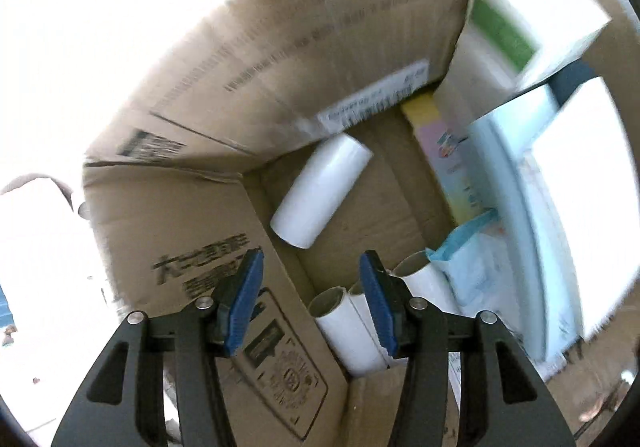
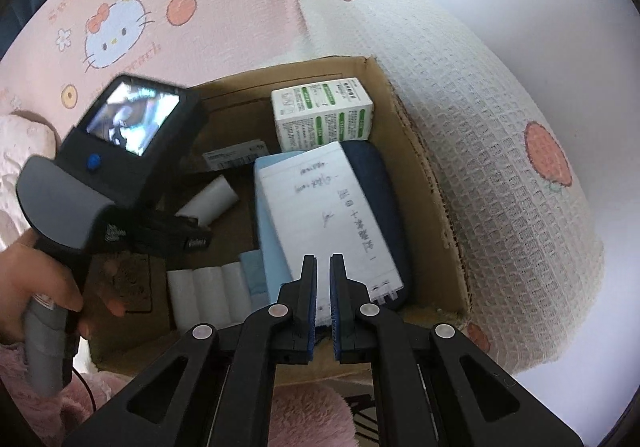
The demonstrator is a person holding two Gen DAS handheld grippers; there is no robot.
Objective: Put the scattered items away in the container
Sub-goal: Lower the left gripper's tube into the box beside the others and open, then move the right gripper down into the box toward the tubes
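The left gripper (image 1: 310, 301) hangs apart and empty above the cardboard box (image 1: 280, 95); it should lift straight clear of the white rolls (image 1: 320, 191). The right gripper (image 2: 323, 301) stays out, jaws together, empty.

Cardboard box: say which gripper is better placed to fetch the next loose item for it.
Left, probably. The left gripper hangs open and empty above the cardboard box; the right gripper is shut, though also empty. No loose item shows.

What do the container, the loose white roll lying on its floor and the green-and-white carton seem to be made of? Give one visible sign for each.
Container: corrugated cardboard, matt brown; a frayed, fluted edge shows along its rim.
Loose white roll: probably glossy paper or plastic film; a soft sheen runs along it.
Green-and-white carton: thin printed paperboard, with crisp folded edges and a smooth finish.
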